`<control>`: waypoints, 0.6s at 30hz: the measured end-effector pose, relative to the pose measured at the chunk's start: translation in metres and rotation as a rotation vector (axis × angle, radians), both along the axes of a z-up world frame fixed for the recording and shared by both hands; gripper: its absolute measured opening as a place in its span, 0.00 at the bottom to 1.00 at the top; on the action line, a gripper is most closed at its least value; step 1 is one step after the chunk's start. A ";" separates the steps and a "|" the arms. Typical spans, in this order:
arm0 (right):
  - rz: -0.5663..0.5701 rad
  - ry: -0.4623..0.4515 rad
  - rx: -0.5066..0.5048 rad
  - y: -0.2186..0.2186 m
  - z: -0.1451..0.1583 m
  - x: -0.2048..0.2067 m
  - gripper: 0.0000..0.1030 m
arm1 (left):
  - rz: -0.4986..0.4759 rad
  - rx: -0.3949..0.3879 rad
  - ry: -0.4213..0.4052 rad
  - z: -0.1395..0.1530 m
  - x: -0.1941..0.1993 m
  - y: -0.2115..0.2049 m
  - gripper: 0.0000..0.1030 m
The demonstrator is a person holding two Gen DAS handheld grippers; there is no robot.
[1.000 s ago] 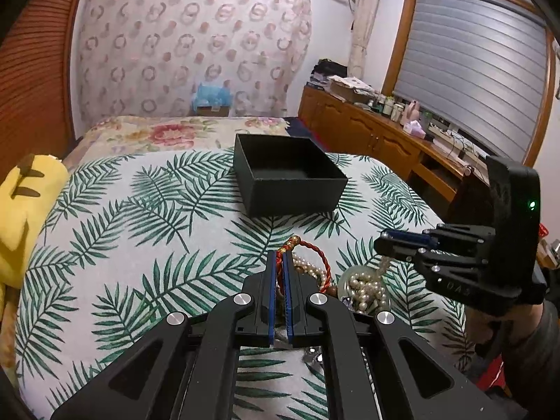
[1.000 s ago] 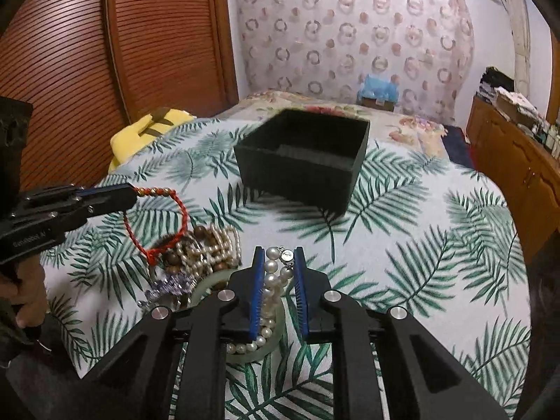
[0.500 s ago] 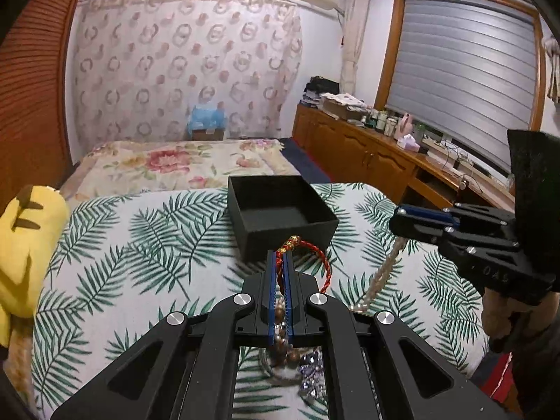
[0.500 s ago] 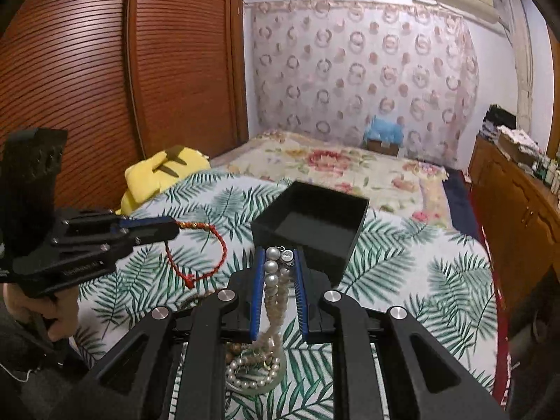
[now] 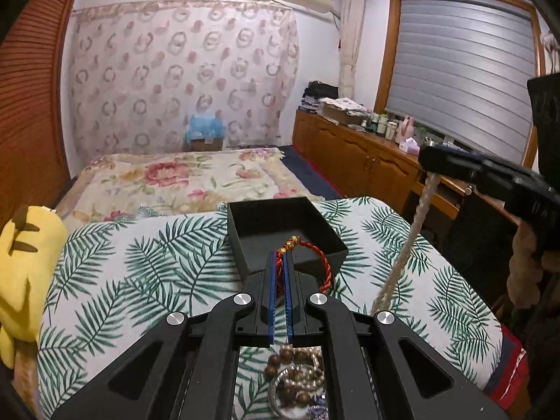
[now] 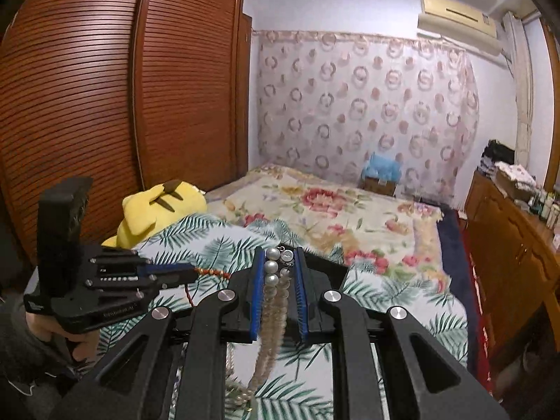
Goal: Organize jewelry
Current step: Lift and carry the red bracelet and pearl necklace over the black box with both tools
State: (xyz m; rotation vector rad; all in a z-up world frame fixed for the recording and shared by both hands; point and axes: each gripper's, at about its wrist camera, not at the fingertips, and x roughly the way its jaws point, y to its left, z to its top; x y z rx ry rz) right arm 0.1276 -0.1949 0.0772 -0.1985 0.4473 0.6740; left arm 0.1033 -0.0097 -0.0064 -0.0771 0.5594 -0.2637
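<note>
Pearl strand [image 6: 274, 280]: glossy, smooth beads. Red bracelet [image 5: 316, 255]: twisted cord. Box [image 5: 280, 224]: matt black. Palm-print cover [image 5: 140, 273]: cloth. Wardrobe doors [image 6: 105, 105]: slatted wood, satin sheen.

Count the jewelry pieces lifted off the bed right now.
2. A red cord bracelet pinched in the left claw, and a pearl necklace hanging from the right claw. More pieces lie piled on the bedspread below, partly hidden.
</note>
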 end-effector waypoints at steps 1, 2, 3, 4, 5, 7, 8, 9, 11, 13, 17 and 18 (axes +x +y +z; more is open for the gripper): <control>0.000 -0.005 0.001 0.000 0.003 0.003 0.17 | -0.002 0.000 0.001 0.000 0.003 0.000 0.03; 0.000 -0.011 0.002 0.000 0.006 0.006 0.17 | -0.005 -0.001 0.003 0.000 0.007 0.000 0.03; 0.001 -0.016 0.003 0.000 0.009 0.009 0.17 | -0.007 -0.001 0.003 0.001 0.011 0.000 0.03; 0.001 -0.023 0.006 0.000 0.014 0.013 0.17 | -0.009 0.001 0.002 0.002 0.013 -0.001 0.03; 0.002 -0.029 0.007 0.000 0.017 0.014 0.17 | -0.011 0.000 0.000 0.003 0.016 -0.001 0.03; 0.001 -0.042 0.010 0.001 0.024 0.019 0.17 | -0.015 -0.005 -0.002 0.006 0.021 -0.002 0.03; -0.001 -0.049 0.012 0.001 0.027 0.022 0.17 | -0.016 -0.009 -0.002 0.007 0.025 -0.002 0.03; -0.003 -0.057 0.012 0.001 0.030 0.025 0.17 | -0.017 -0.013 -0.002 0.008 0.029 -0.002 0.03; -0.004 -0.063 0.013 0.001 0.036 0.033 0.17 | -0.022 -0.014 0.001 0.009 0.036 -0.002 0.03; -0.006 -0.067 0.013 0.003 0.039 0.040 0.17 | -0.024 -0.011 0.003 0.010 0.043 -0.002 0.03; 0.000 -0.073 0.018 0.005 0.046 0.055 0.17 | -0.022 -0.010 0.012 0.012 0.060 -0.001 0.03; 0.003 -0.074 0.020 0.006 0.048 0.060 0.17 | -0.021 -0.011 0.015 0.011 0.064 -0.001 0.03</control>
